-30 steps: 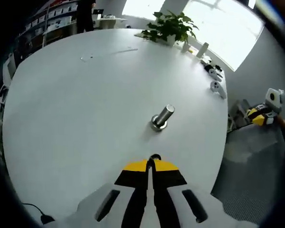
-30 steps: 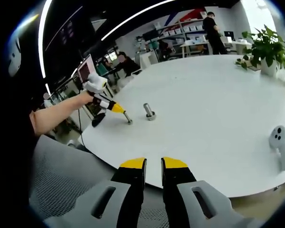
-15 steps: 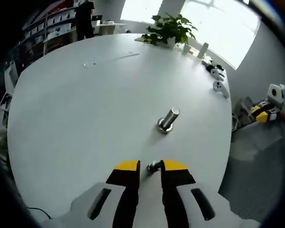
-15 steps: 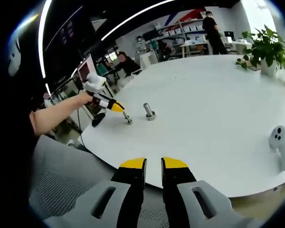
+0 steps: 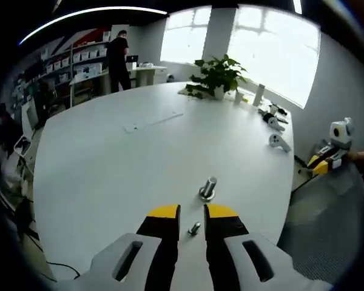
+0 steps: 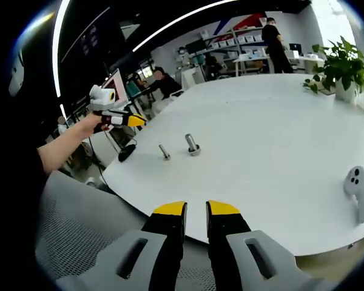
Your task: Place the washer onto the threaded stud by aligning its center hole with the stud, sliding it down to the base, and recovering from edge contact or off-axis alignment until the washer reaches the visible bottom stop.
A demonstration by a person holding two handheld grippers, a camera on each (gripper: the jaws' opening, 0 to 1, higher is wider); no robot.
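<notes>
White table [image 5: 109, 157]: stud [image 5: 208, 188] upright, small bolt [image 5: 194, 228] near; left tool [image 5: 191, 213] open.

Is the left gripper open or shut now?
Open: the left gripper has its yellow-tipped fingers apart, with bare table between them.

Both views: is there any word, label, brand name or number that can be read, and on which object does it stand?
None can be read.
Threaded stud: plain metal, no marking seen.
Small metal piece lying on the table: no marking seen.
White controller: no legible brand.
Background shelves with boxes: too small and blurred to read.
</notes>
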